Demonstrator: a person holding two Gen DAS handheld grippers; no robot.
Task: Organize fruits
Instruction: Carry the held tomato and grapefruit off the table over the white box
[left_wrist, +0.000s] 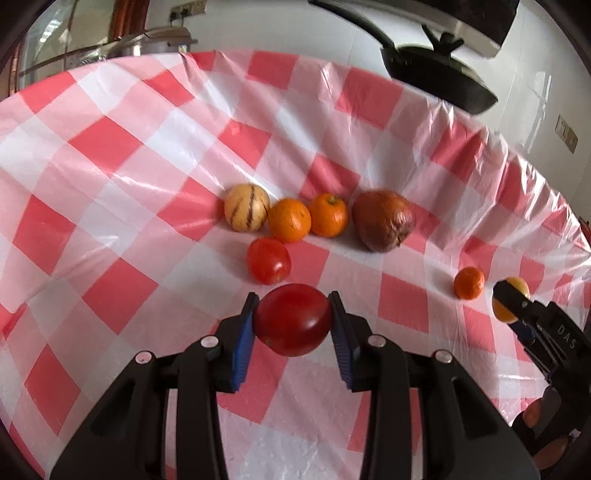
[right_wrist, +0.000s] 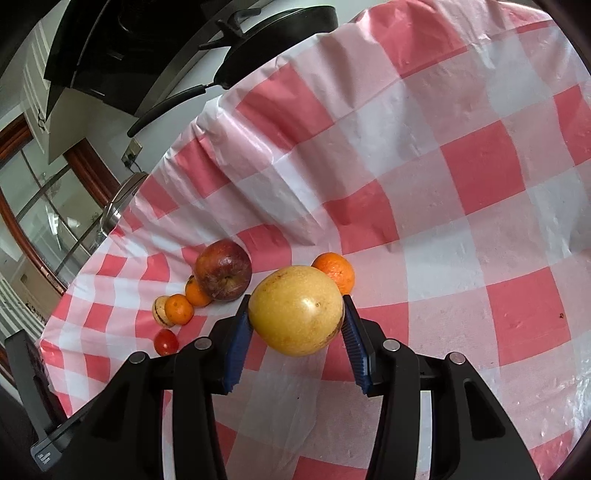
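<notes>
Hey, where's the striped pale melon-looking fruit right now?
In the left wrist view the striped pale fruit sits on the checked tablecloth at the left end of the fruit row, touching an orange, with a small tomato just in front.

On the tablecloth (left_wrist: 110, 155), frame centre of the left wrist view, a row runs left to right: striped melon (left_wrist: 246, 207), two oranges (left_wrist: 289, 220) (left_wrist: 328, 215), apple (left_wrist: 384, 220). A tomato (left_wrist: 269, 260) lies below the row; a frying pan (left_wrist: 439, 75) sits upper right.

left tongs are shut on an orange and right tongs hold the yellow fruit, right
Not quite. The left tongs are shut on a dark red tomato, not an orange, as the left wrist view shows. The right tongs do hold the yellow fruit.
</notes>
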